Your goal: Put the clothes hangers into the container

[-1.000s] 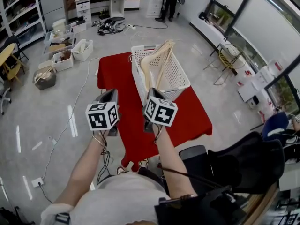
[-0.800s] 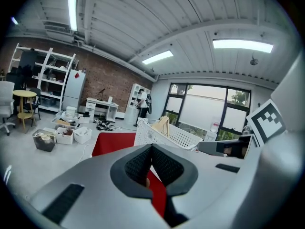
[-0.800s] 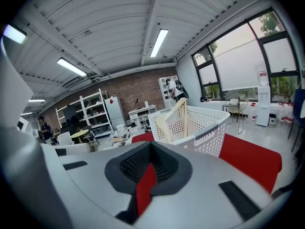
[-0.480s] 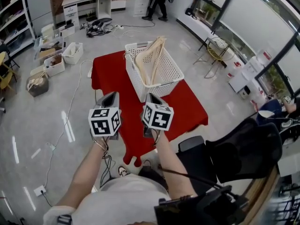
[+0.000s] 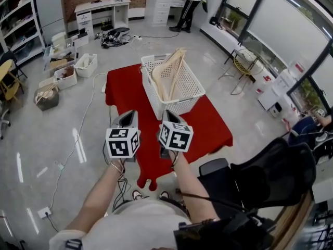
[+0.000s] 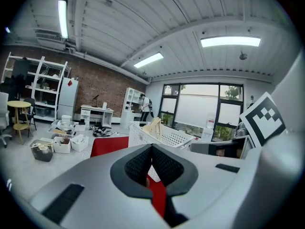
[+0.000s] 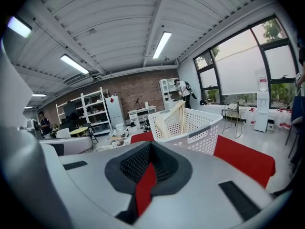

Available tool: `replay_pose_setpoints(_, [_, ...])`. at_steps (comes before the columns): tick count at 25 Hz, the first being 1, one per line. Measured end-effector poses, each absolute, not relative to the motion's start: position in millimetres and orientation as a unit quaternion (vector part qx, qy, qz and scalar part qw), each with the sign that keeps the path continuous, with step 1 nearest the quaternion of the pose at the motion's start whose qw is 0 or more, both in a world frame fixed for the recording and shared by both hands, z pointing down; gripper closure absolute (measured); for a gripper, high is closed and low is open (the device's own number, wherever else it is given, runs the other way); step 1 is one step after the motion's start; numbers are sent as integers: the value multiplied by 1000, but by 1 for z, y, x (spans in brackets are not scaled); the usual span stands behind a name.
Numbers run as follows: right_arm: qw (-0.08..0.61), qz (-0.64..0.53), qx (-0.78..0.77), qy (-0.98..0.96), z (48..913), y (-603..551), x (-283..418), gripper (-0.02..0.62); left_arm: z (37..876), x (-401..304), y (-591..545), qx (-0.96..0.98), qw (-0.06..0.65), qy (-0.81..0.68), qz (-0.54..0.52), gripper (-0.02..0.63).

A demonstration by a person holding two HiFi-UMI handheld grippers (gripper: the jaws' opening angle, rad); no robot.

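Both hand-held grippers empty, hangers in the basket.

I hold the left hand-held gripper [image 6: 151, 148] and the right hand-held gripper [image 7: 150, 145] over the near end of the red desk [image 5: 125, 90], each with its jaws pressed together on nothing. Farther along the desk, the white basket [image 5: 183, 106] holds the wooden hangers [image 5: 167, 73], which lean upright past its rim. They look light, stiff and smooth, so I'd pinch a flat arm near the neck to limit swing.

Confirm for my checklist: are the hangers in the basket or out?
In: the hangers stand inside the basket, tips above its rim.
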State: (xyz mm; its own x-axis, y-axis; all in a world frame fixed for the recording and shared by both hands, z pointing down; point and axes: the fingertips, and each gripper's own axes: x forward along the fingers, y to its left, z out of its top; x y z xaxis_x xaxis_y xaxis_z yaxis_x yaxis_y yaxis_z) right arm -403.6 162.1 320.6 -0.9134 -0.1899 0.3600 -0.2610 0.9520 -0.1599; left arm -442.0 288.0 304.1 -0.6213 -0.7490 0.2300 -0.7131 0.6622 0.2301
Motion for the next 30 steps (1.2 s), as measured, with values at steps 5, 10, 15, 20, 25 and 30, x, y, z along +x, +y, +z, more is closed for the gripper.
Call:
replay_pose_setpoints(5, [163, 118, 106, -974, 318, 143, -387, 580, 303, -425, 266, 405, 159, -899, -52, 606])
replay_pose_setpoints(10, [158, 132, 98, -974, 316, 112, -365, 578, 308, -404, 239, 395, 166, -902, -50, 606])
replay_pose_setpoints(15, [157, 150, 80, -973, 325, 94, -352, 578, 315, -390, 220, 381, 173, -907, -49, 606])
replay_pose_setpoints(20, [162, 145, 55, -975, 337, 82, -347, 578, 330, -382, 202, 367, 192, -908, -60, 606])
replay_pose_setpoints(25, [164, 124, 35, -978, 333, 88, -348, 580, 332, -381, 196, 360, 199, -909, -66, 606])
replay_pose_setpoints(30, [168, 114, 32, -979, 332, 98, -354, 580, 330, -386, 201, 358, 196, -910, -72, 606])
